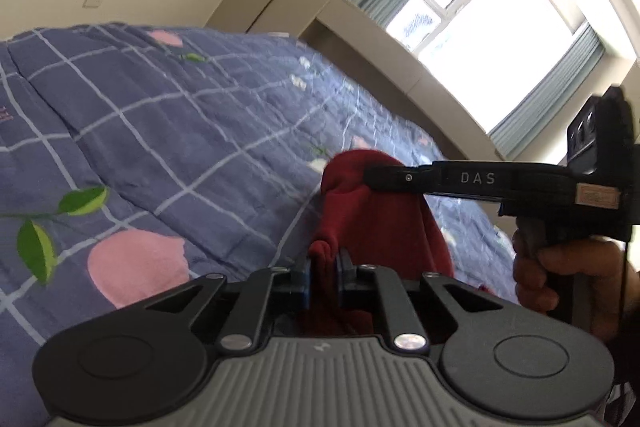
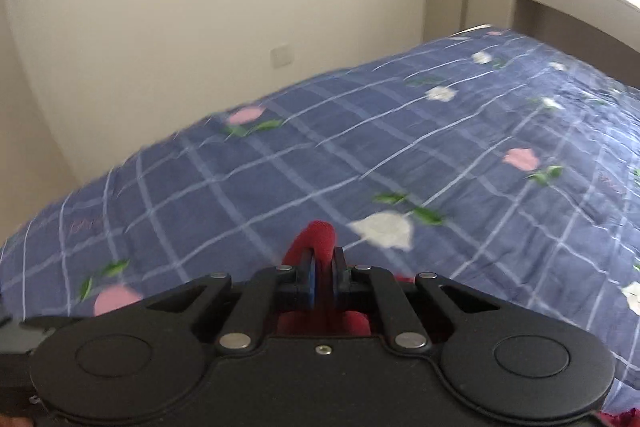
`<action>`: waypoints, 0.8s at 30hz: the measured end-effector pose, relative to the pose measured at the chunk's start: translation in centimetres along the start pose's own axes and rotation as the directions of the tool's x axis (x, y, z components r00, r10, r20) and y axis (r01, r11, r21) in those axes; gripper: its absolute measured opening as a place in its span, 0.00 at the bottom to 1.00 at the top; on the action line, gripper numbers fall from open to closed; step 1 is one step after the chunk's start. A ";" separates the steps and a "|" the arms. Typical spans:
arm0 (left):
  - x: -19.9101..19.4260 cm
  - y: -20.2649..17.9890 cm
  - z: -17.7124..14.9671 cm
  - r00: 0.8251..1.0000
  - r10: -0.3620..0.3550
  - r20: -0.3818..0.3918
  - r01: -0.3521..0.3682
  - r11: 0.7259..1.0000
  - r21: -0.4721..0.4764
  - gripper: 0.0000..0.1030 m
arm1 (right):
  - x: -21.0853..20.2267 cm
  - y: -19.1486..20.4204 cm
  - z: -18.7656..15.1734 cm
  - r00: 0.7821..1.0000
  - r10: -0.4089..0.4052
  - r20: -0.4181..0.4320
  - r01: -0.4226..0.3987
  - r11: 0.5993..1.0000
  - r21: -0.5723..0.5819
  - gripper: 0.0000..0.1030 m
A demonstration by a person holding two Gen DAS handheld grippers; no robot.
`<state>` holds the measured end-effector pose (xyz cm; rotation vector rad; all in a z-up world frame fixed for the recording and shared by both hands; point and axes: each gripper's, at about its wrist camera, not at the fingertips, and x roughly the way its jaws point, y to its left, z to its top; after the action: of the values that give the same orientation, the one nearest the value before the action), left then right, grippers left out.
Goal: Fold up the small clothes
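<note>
While the left gripper (image 1: 325, 263) is closed on 1 bunch of the red garment (image 1: 372, 219), the right gripper (image 1: 370, 178) pinches another part just beyond, closed too. It hangs crumpled above the quilt (image 1: 180, 131), away from its edges; I judge no fold is made yet.

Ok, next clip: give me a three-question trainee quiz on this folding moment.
1. True or false: both tools grip the red garment.
2. What pattern covers the quilt? A) stripes B) checks with flowers C) plain
3. In the left wrist view, from which side does the right tool reach in?

Key: 1 true, the left tool and the right tool are each shut on red cloth; 2 B; 3 from the right.
</note>
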<state>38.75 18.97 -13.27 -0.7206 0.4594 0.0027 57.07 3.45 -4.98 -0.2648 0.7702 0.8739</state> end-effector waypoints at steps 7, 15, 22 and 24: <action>0.2 0.4 0.1 0.999 0.035 -0.018 -0.035 0.999 -0.029 0.18 | 1.9 -1.3 -1.0 1.000 0.002 -0.009 -0.001 0.999 0.047 0.36; -0.4 0.5 0.2 1.000 0.006 -0.001 -0.006 1.000 -0.017 0.60 | -3.9 -3.5 -3.4 0.992 -0.069 0.109 0.055 0.990 0.133 0.89; -0.5 0.2 0.0 1.000 -0.008 0.001 0.008 1.000 0.002 0.72 | -13.7 -7.3 -11.9 0.925 -0.369 0.093 0.336 0.907 0.252 0.98; -0.4 0.1 0.0 1.000 -0.011 0.001 0.011 1.000 0.004 0.73 | -15.6 -8.4 -14.3 0.892 -0.449 0.044 0.416 0.856 0.308 0.98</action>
<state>38.34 19.12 -13.21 -0.7193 0.4542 -0.0077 50.25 -18.29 -4.86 -0.1156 0.6846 0.3351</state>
